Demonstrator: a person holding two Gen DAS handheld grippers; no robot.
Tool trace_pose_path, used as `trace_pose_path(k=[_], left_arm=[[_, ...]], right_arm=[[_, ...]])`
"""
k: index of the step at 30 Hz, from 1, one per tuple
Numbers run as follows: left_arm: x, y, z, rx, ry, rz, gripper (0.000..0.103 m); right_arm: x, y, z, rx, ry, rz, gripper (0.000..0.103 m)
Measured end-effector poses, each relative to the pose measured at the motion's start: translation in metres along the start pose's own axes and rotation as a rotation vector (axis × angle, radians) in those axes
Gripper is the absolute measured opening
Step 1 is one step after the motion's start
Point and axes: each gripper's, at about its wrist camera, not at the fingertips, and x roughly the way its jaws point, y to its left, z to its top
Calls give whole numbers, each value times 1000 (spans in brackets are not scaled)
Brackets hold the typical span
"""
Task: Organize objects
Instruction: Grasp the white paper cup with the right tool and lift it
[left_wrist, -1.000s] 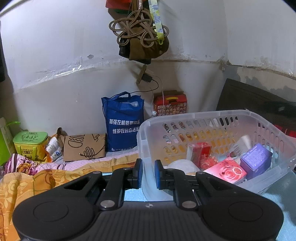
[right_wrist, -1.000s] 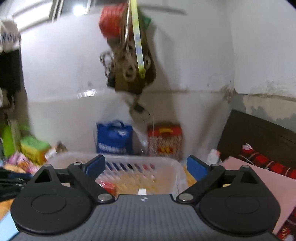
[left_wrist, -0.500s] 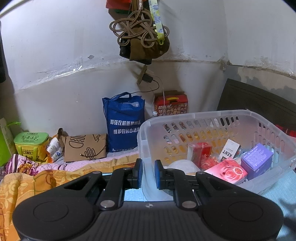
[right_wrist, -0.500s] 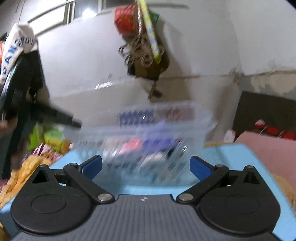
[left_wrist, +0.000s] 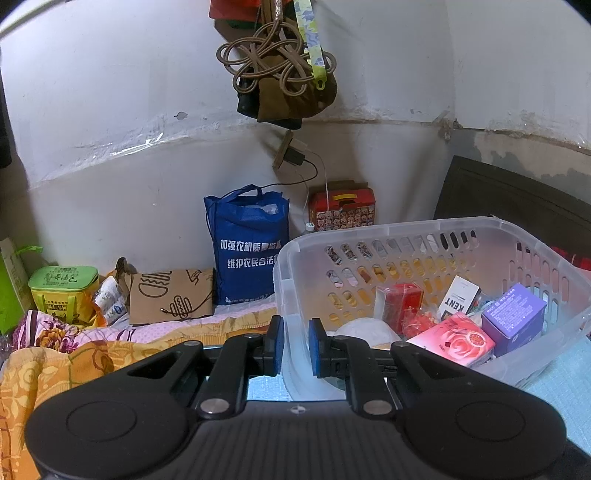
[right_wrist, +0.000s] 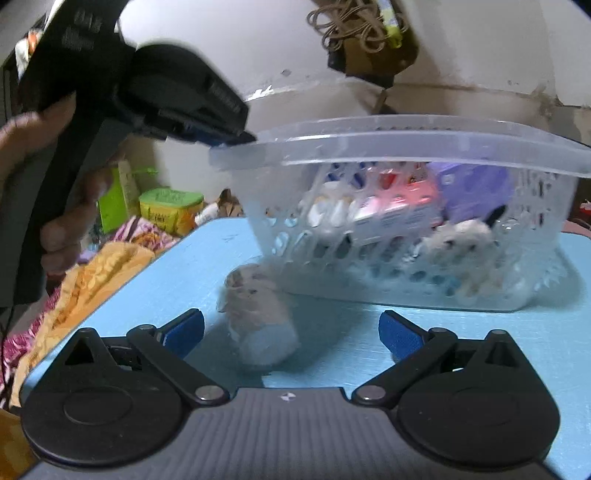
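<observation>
A clear plastic basket (left_wrist: 417, 230) (right_wrist: 388, 142) stands on a light blue table (right_wrist: 177, 273). It holds a purple box (left_wrist: 513, 319), a pink box (left_wrist: 454, 341), a red box (left_wrist: 400, 301) and a white KENT pack (left_wrist: 458, 297). My left gripper (left_wrist: 295, 345) is shut on the basket's left rim; it shows in the right wrist view (right_wrist: 221, 138). My right gripper (right_wrist: 291, 332) is open and empty, low over the table. A small wrapped pale object (right_wrist: 258, 314) lies between its fingers, in front of the basket.
Behind the table lie patterned blankets (left_wrist: 55, 354), a green tin (left_wrist: 62, 291), a brown paper bag (left_wrist: 170, 295), a blue tote bag (left_wrist: 249, 247) and a red carton (left_wrist: 341, 205). A bundle of cord and bags (left_wrist: 280, 70) hangs on the white wall.
My right gripper has dropped from above the basket to table height in front of it, still open. The white KENT pack came to rest inside the basket. My left gripper stays clamped on the rim.
</observation>
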Motion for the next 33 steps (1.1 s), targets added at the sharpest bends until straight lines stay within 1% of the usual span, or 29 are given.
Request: trace_pose_path(k=[3,5,9,15,18,20,22,23,25,28,33], left_arm=[[0,1,0,-3,0,-4,17],[0,1,0,-2,0,-3,17],[0,1,0,-3,-1,-4,17],[-1,0,-1,6,-4,4,17],[-1,-1,-1,7,-4,5,17],[-1,-1,-1,5,-3,7,17],[-1,-3,-2,9,-4,11,17],[-2,-3,-2,10,-4,12,17],[-2,-4,-1,12,-3,13,17],[-2,-5,-1,9,-4,14,17],[-3,-6,-2,11,-5,18,17]], right_arm=[[7,9,2,-6,19,8,103],[17,14,5,-27,40,-3,103],[28,20,11,-41,54,-16,103],[40,12,13,9,99,-2,103],[37,15,12,7,80,17,103],[35,16,11,-10,70,19,99],[37,19,11,-22,73,13,85],[38,19,11,-24,81,15,73],[41,20,10,-18,103,21,64],[42,22,10,-21,101,13,59],[37,15,9,16,72,22,57]])
